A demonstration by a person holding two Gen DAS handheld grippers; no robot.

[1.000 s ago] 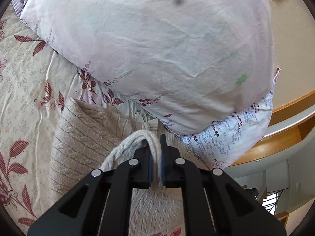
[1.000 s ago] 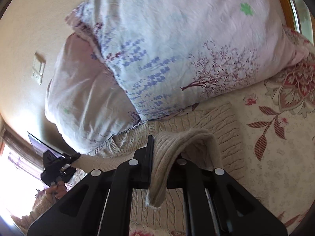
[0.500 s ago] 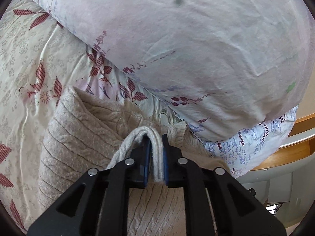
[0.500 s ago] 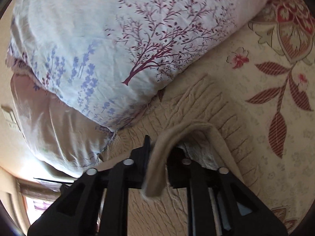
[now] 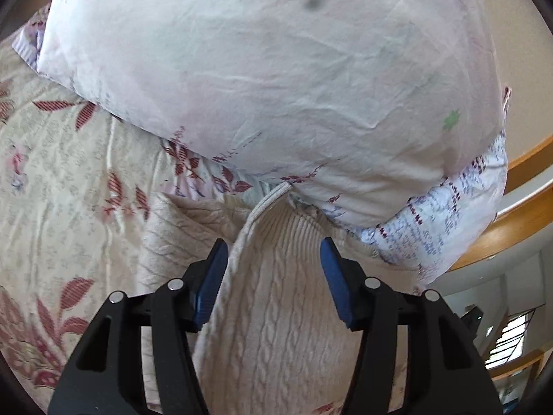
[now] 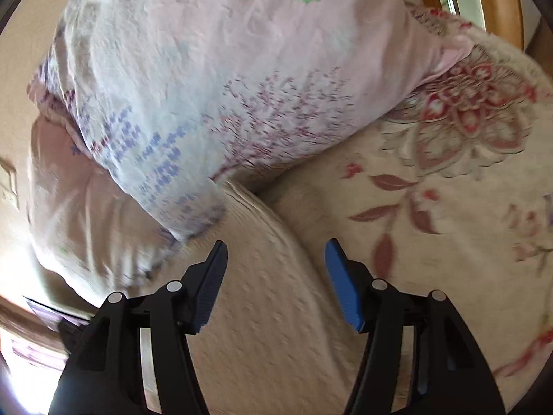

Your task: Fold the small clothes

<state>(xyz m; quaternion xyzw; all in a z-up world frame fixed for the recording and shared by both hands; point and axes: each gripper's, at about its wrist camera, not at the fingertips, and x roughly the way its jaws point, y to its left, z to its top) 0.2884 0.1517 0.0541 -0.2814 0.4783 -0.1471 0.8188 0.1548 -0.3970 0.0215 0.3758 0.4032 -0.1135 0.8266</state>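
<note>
A beige cable-knit sweater point(image 5: 276, 304) lies folded on the floral bedspread, its ribbed hem reaching up against the pillows. My left gripper point(image 5: 273, 252) is open just above it, jaws wide apart over the ribbed hem, holding nothing. The sweater also shows in the right wrist view point(image 6: 269, 276), blurred by motion. My right gripper point(image 6: 275, 254) is open above the sweater's right edge, with nothing between the jaws.
A large pale pink pillow point(image 5: 269, 69) rests on a floral white pillow point(image 5: 449, 214) right behind the sweater. The pillows also show in the right wrist view point(image 6: 207, 97). The bedspread point(image 5: 62, 190) extends left. A wooden bed frame point(image 5: 518, 214) runs at the right.
Both grippers were shut on folds of the sweater; both have now opened and let go. The sweater's hem has dropped flat against the pillows.
</note>
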